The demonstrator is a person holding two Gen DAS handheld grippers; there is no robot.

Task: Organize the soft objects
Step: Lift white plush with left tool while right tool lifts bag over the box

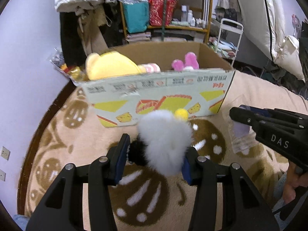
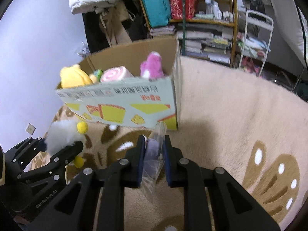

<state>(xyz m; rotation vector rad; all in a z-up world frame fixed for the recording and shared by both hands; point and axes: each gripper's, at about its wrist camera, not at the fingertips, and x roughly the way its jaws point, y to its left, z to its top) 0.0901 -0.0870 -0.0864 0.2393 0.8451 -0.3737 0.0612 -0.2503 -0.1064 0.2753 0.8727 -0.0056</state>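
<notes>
Covering the floor is a cream shag rug (image 2: 231, 119) patterned with brown paw prints, edged by dark flooring and a pale lilac wall (image 1: 25, 57) carrying white sockets. Behind stand a wooden shelf unit (image 1: 165, 9) packed with a teal bag, red gift bags and bottles, hanging coats, and a white metal cart (image 2: 256, 42).

An open cardboard box (image 1: 157, 96) sits on the rug, already holding a yellow plush (image 1: 109, 65), a pink swirl roll cushion (image 2: 115, 74) and a magenta plush (image 1: 185, 61). Its printed side shows cake slices and upside-down Chinese characters, too blurred to read.

The left gripper (image 1: 154, 157) is clamped on a white fluffy toy (image 1: 165, 140) with yellow pom-poms, in front of the box. The right gripper (image 2: 155, 161), marked "DAS", pinches a clear plastic bag (image 2: 154, 154) with something lavender inside. "GenRobot.AI" is written on the left tool.
</notes>
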